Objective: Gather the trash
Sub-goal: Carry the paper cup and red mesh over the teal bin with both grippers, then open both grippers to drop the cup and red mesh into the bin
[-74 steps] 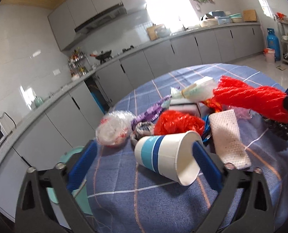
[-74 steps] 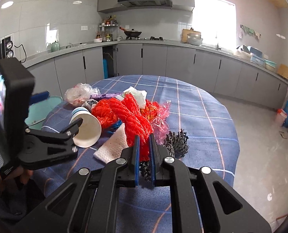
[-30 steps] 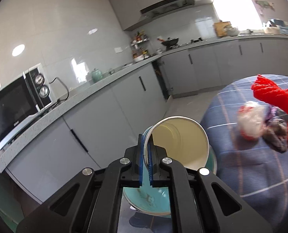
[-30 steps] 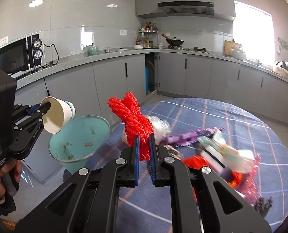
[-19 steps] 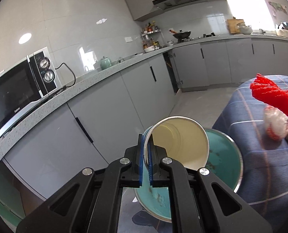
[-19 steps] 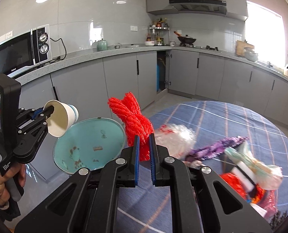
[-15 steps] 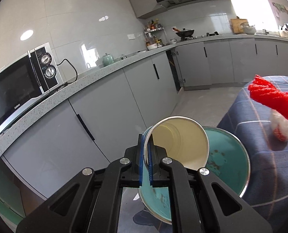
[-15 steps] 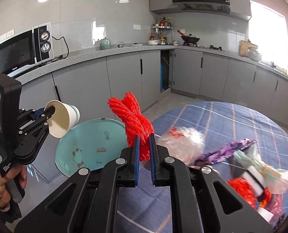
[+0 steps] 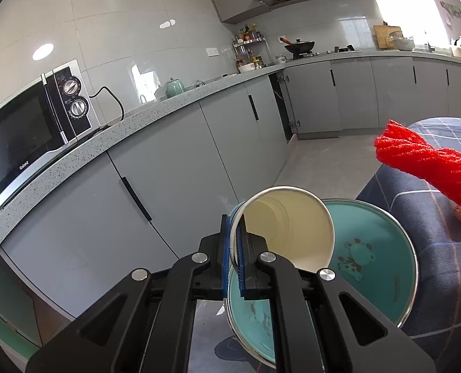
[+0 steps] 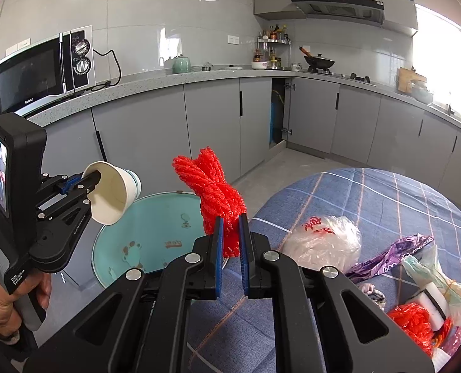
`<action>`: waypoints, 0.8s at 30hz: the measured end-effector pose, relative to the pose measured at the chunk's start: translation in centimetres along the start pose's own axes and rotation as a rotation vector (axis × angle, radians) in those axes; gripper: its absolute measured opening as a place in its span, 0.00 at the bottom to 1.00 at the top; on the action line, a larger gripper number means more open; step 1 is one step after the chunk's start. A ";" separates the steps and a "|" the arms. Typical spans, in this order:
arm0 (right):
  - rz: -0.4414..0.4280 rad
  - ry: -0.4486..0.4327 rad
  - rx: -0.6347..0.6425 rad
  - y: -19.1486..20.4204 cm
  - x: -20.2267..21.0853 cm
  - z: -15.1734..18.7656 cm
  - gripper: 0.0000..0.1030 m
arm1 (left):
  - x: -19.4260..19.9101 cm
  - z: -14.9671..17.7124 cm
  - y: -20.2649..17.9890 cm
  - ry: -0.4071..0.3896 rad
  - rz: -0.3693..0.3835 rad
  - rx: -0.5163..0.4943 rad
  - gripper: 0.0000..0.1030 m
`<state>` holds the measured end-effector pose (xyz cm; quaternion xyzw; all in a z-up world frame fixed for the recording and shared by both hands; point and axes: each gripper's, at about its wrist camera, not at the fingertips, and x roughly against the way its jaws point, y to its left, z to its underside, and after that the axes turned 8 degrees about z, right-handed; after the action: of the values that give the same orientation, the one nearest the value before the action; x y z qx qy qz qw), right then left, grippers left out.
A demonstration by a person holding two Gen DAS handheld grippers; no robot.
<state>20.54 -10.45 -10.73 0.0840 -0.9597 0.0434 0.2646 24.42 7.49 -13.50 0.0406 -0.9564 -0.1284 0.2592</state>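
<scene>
My left gripper is shut on the rim of a white paper cup and holds it on its side over the teal trash bin beside the table. The cup and bin also show in the right wrist view. My right gripper is shut on a red mesh bundle, held up at the bin's right rim near the table edge. The bundle also shows at the right of the left wrist view.
The round table with a blue checked cloth holds a clear plastic bag, a purple wrapper, a red bag and more trash. Grey cabinets and a microwave stand behind the bin.
Both grippers have swung left from the table toward the bin, carrying the cup and the red bundle. The bin now sits larger and closer under both.
</scene>
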 end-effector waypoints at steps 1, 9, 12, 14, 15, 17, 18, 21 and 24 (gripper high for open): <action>-0.001 0.001 -0.002 -0.1 0.0 0.1 0.10 | 0.0 0.0 0.0 -0.001 -0.003 -0.001 0.05; 0.013 0.019 -0.003 0.0 -1.0 0.3 0.10 | -0.1 -0.1 -0.7 -0.028 -0.101 -0.055 0.05; 0.008 0.027 0.004 0.4 -1.4 0.3 0.10 | -0.4 -0.1 -0.7 -0.022 -0.112 -0.056 0.05; 0.003 0.031 0.006 0.6 -1.7 0.4 0.10 | -0.5 -0.1 -0.5 -0.018 -0.102 -0.048 0.05; 0.001 0.033 0.008 0.7 -1.8 0.3 0.10 | -0.5 -0.1 -0.5 -0.018 -0.102 -0.048 0.05; -0.003 0.036 0.011 0.8 -2.1 0.3 0.10 | -0.5 -0.1 -0.5 -0.017 -0.089 -0.043 0.05; -0.005 0.036 0.014 0.9 -2.2 0.2 0.10 | -0.5 -0.1 -0.5 -0.017 -0.088 -0.043 0.05; -0.012 0.043 0.023 1.3 -2.6 0.2 0.11 | -0.5 -0.1 -0.5 -0.018 -0.076 -0.037 0.08; -0.007 0.051 0.016 1.1 -3.0 0.3 0.24 | -0.5 -0.1 -0.5 -0.020 -0.075 -0.035 0.32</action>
<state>22.74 -9.04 -12.63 0.0883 -0.9520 0.0521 0.2884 24.89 7.11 -13.82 0.0705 -0.9544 -0.1549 0.2454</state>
